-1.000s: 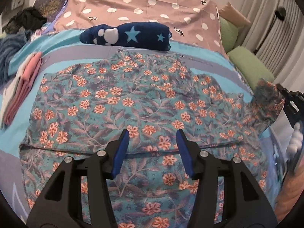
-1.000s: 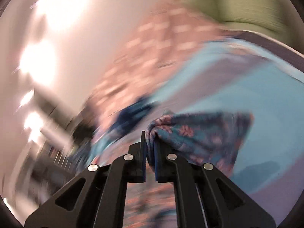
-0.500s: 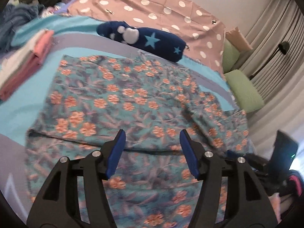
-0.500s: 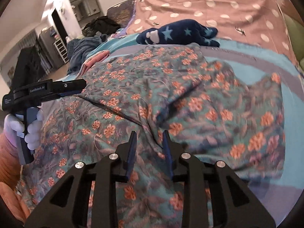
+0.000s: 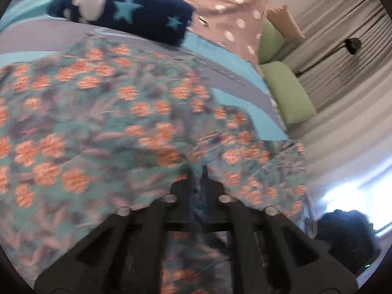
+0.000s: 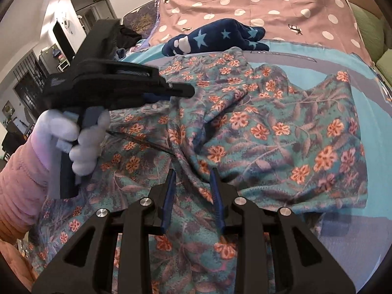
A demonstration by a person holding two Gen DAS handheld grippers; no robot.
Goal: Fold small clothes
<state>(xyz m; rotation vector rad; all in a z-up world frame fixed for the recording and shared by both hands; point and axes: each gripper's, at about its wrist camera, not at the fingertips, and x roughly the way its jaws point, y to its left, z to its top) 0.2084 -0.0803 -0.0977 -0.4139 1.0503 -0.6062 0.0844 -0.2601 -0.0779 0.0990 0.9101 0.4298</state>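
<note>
A teal garment with orange flowers (image 5: 98, 122) lies spread on the bed, its right part folded over the body (image 6: 269, 127). My left gripper (image 5: 196, 175) is shut, with a pinch of the floral cloth between its fingers near the garment's right side. The right wrist view shows that gripper from the side (image 6: 188, 90), held by a white-gloved hand (image 6: 80, 134), its tip down on the cloth. My right gripper (image 6: 192, 174) stands open low over the garment. A cloth ridge runs between its blue pads (image 6: 171, 191), which do not press on it.
A navy item with stars (image 6: 215, 36) lies behind the garment on the blue and grey sheet (image 6: 318, 66). A pink dotted cloth (image 6: 269, 5) covers the head of the bed. Green cushions (image 5: 286, 95) and curtains are at the right, past the bed's edge.
My left gripper swung right across the garment and went from wide open to shut on cloth. My right gripper brought the sleeve in over the garment, let it go and now stands open.
</note>
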